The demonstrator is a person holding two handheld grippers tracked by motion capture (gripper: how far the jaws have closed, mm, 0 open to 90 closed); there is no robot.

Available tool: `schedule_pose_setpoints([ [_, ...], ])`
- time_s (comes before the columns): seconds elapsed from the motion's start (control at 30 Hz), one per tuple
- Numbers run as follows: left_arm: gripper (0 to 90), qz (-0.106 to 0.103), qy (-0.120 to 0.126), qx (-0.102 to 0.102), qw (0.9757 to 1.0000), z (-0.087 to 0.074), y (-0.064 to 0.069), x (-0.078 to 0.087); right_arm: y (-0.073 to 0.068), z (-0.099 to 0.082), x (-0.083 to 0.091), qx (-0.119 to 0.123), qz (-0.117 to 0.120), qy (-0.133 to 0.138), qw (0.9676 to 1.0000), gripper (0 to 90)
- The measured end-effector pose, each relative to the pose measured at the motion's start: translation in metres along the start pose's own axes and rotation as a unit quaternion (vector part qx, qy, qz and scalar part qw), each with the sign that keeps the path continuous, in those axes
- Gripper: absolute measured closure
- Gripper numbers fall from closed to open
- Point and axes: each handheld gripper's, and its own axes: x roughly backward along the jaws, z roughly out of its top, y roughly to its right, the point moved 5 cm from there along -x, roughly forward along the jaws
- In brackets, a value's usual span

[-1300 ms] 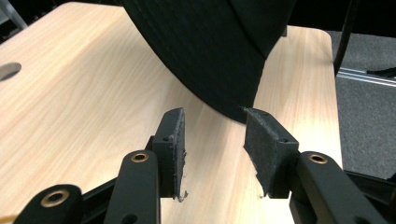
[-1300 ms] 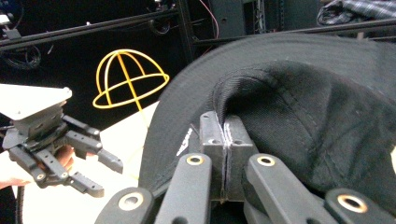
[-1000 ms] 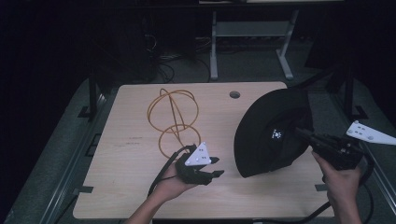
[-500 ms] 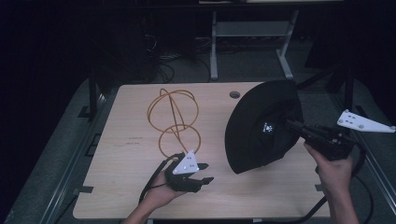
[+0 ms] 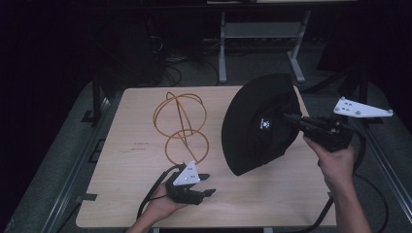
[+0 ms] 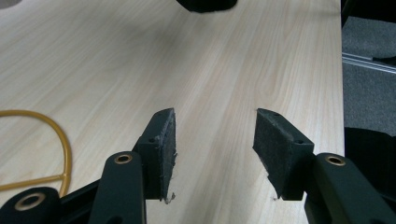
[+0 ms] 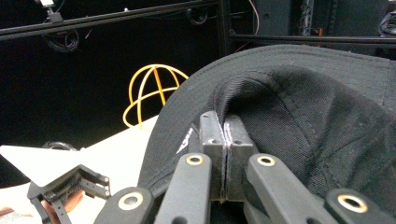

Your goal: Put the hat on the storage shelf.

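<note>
The right gripper point(image 5: 286, 118) was clamped on the black hat point(image 5: 257, 121), held on edge over the table's point(image 5: 121, 160) right side. The left gripper point(image 5: 206, 183), jaws just opening, empty, lay near-left. The wire stand point(image 5: 180, 124), left and nearer it, stood upright. One hat, one stand.

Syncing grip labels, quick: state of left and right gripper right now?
Left gripper: open, jaws have just been opening, nothing between them, above the table.
Right gripper: shut on the black hat, lifted off the table.
</note>
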Motion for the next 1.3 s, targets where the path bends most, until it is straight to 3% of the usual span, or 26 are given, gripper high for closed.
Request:
schedule_pose_setpoints([
  [0.83, 40.1, -0.004, 0.001, 0.001, 1.0, -0.013, -0.004, 0.002, -0.018, 0.042, -0.037, 0.016, 0.032, -0.014, 0.9993, 89.1],
  [1.0, 37.5, 0.004, -0.001, -0.003, 1.0, -0.015, -0.005, 0.001, -0.025, 0.052, -0.05, 0.024, 0.039, -0.018, 0.9988, 89.1],
  [1.2, 36.8, -0.001, 0.0, 0.006, 1.0, -0.016, -0.002, -0.001, -0.032, 0.06, -0.063, 0.027, 0.049, -0.023, 0.9982, 89.1],
  [1.3, 36.3, -0.001, -0.004, 0.002, 1.0, -0.017, -0.001, -0.002, -0.035, 0.063, -0.068, 0.026, 0.054, -0.022, 0.9979, 89.1],
])
